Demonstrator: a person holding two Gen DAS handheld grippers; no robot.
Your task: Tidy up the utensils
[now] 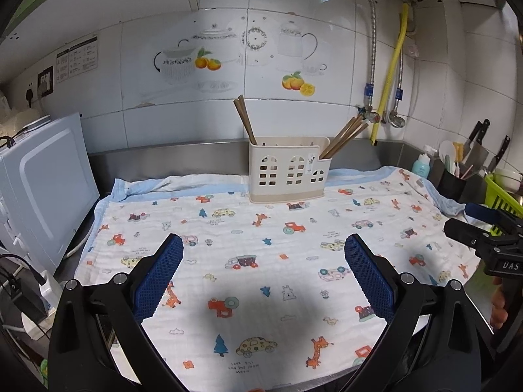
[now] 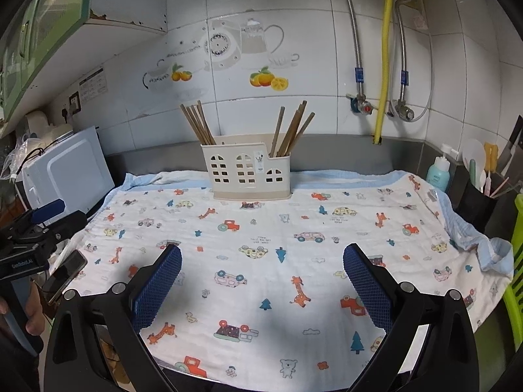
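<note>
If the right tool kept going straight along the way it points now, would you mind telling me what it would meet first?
Most likely the printed cloth on the counter, since the open right tool looks tilted down; a flatter path would reach the utensil holder.

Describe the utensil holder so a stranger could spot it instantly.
On the counter, a cartoon-print cloth covers the worktop; at its far edge, against the steel backsplash, stands the cream plastic utensil holder. It has window-shaped cutouts like a little house, and brown chopsticks fan out of both ends, unlike the black utensil cup at right.

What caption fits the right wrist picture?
Open hand-held gripper above a cartoon-print cloth, facing a cream holder filled with chopsticks.
</note>
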